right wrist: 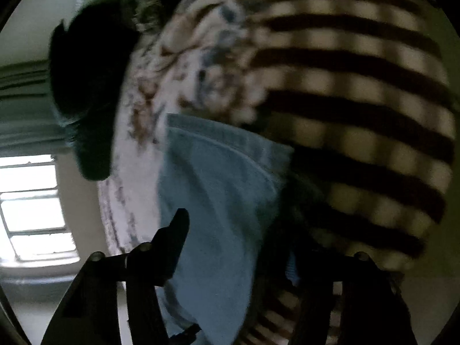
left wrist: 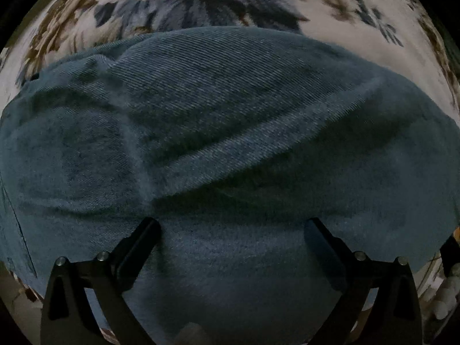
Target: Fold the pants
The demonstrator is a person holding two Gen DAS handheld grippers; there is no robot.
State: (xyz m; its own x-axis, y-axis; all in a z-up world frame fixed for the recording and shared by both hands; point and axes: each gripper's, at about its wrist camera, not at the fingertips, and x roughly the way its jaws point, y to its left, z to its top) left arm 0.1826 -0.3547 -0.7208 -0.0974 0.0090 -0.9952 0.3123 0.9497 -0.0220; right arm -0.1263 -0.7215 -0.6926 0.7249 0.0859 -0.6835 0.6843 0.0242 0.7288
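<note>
Blue denim pants (left wrist: pixel 230 132) fill the left wrist view, lying wrinkled on a floral bedspread (left wrist: pixel 330 5). My left gripper (left wrist: pixel 233 230) is open just above the denim, one finger on each side, holding nothing. In the blurred right wrist view a lighter blue part of the pants (right wrist: pixel 218 189) lies on the same floral cover (right wrist: pixel 184 66). My right gripper (right wrist: pixel 244 230) hovers over it with the left finger (right wrist: pixel 175 235) clear and the right finger lost in shadow; the jaws look spread apart and empty.
A brown-and-cream striped cloth (right wrist: pixel 353 86) lies right of the pants. A dark object (right wrist: pixel 86 86) sits at the bed's far edge. A bright window (right wrist: pixel 31 210) and pale walls are to the left.
</note>
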